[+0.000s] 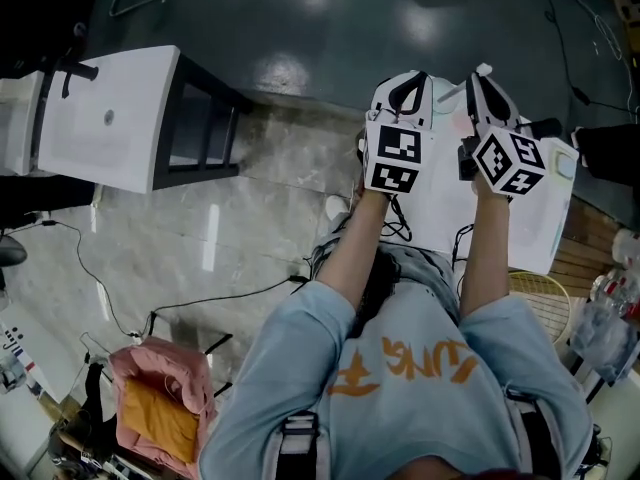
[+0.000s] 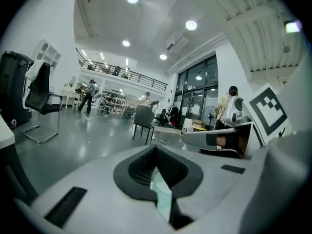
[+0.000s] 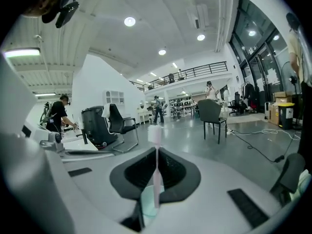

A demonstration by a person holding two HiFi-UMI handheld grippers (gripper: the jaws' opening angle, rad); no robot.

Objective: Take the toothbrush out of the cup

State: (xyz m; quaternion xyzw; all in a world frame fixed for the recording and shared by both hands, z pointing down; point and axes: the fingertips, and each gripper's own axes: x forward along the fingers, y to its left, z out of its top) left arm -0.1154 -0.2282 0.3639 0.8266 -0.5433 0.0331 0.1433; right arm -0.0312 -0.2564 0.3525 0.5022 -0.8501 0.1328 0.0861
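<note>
Both grippers are held side by side above a white table (image 1: 545, 223). My right gripper (image 1: 484, 80) (image 3: 157, 152) is shut on a pale pink toothbrush (image 3: 155, 179). The brush runs along the jaws, and its white head (image 3: 155, 133) (image 1: 484, 69) sticks out past the fingertips. My left gripper (image 1: 409, 80) (image 2: 156, 150) has its jaws together with nothing sticking out of them. A pale green surface shows in the slit behind each gripper's pads; I cannot tell what it is. I cannot make out the cup in any view.
A second white table (image 1: 110, 118) stands on the floor to the left. A pink cloth (image 1: 160, 388) and cables lie on the floor. Ahead is an open hall with a black chair (image 2: 41, 96), a grey chair (image 3: 213, 113) and people far off.
</note>
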